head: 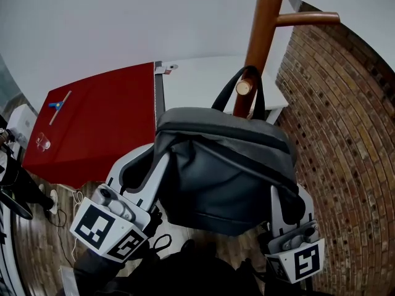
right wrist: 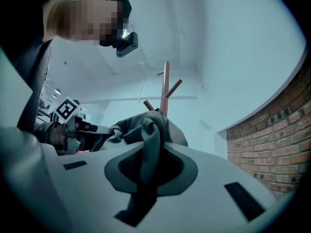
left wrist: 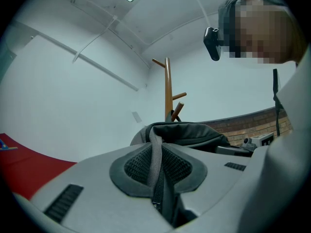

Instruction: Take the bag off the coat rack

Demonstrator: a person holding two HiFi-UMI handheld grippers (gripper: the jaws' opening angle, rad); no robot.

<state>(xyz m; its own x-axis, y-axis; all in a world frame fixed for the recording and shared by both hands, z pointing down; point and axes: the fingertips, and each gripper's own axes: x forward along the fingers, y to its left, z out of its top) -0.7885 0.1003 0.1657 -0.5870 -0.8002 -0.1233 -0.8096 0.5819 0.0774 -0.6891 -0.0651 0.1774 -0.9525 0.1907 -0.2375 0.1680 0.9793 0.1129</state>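
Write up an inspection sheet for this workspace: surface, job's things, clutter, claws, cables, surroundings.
Surface: red tabletop with a white tabletop beside it.
Job's things: bag hangs by its handle loop on a peg of the wooden coat rack; not yet off.
Clutter: blue-handled tool and a small clear item on the red tabletop.
Claws: left claw shut on the bag's webbing and zip edge; right claw shut on a fold of the bag's fabric.
Cables: thin cables on the floor beside the red tabletop.
Surroundings: brick wall at right, white wall behind.
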